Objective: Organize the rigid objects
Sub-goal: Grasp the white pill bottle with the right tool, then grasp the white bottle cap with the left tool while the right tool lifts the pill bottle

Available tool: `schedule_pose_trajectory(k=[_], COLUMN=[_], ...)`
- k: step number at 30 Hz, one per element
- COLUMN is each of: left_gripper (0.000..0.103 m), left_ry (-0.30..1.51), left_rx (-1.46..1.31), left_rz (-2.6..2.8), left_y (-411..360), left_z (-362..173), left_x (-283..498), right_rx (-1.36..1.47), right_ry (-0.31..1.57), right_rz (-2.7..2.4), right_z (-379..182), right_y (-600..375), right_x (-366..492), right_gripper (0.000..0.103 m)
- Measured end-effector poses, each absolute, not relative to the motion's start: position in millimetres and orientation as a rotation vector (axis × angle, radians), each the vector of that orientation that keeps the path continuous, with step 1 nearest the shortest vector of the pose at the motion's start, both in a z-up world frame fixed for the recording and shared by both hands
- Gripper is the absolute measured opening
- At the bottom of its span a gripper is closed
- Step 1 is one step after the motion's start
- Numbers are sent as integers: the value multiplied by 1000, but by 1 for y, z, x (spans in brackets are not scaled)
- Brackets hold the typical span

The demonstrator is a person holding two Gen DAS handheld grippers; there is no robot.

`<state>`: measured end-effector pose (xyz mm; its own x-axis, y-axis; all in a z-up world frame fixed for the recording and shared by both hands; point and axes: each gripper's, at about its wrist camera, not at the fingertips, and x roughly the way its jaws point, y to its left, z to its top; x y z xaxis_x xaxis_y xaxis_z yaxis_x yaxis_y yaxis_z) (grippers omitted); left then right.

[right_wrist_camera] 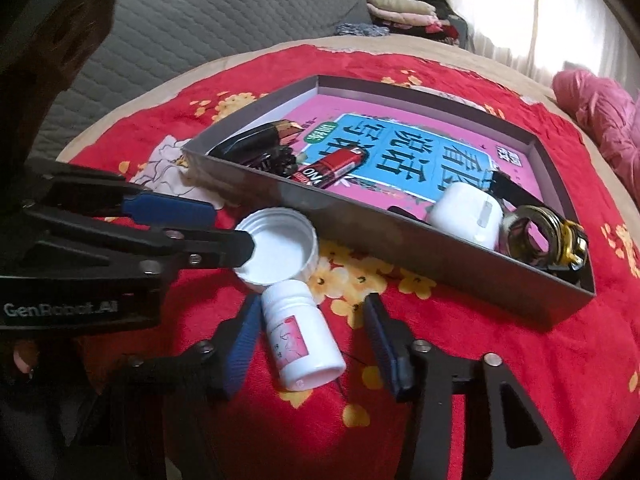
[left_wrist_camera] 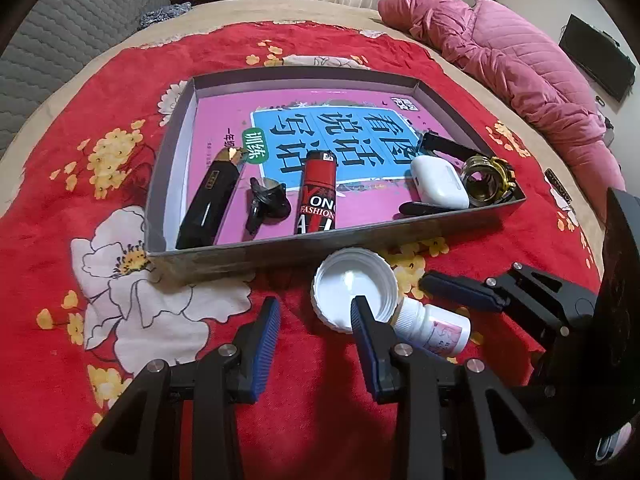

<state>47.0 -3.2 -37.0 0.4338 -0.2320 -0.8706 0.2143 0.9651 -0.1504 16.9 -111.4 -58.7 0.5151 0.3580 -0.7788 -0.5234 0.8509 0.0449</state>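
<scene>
My right claw (right_wrist_camera: 310, 340) straddles the small white plastic bottle (right_wrist_camera: 298, 340), spread, one pad touching. My left claw (left_wrist_camera: 316, 320) stands spread over the white ribbed cap's (left_wrist_camera: 354, 286) rim.

We look steeply down from both wrists, close over the red blanket (left_wrist_camera: 60, 280); our left view faces the tray (left_wrist_camera: 168, 184) squarely, our right obliquely, both sharing it.

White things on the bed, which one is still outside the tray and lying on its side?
The small white pill bottle, tipped over on the red blanket between the right gripper's fingers. The white cap lies open-side up; the white earbud case sits inside the tray.
</scene>
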Motion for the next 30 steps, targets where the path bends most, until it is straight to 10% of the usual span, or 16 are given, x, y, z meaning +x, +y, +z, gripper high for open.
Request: schedule_pose_trajectory(k=[7, 21, 30], left_gripper=[36, 36, 17], left_ry=[1103, 1111, 1106], left_rx=[-36, -90, -87], left_rz=[-277, -281, -303], left_y=[-4, -1, -7], left_z=[-44, -53, -54], left_x=[53, 65, 67], right_rx=[-209, -84, -68], right_ry=[891, 921, 928], right_rz=[512, 407, 400], right_z=[-59, -58, -61], right_y=[-117, -155, -154], right_x=[19, 27, 29], right_gripper=[27, 27, 27])
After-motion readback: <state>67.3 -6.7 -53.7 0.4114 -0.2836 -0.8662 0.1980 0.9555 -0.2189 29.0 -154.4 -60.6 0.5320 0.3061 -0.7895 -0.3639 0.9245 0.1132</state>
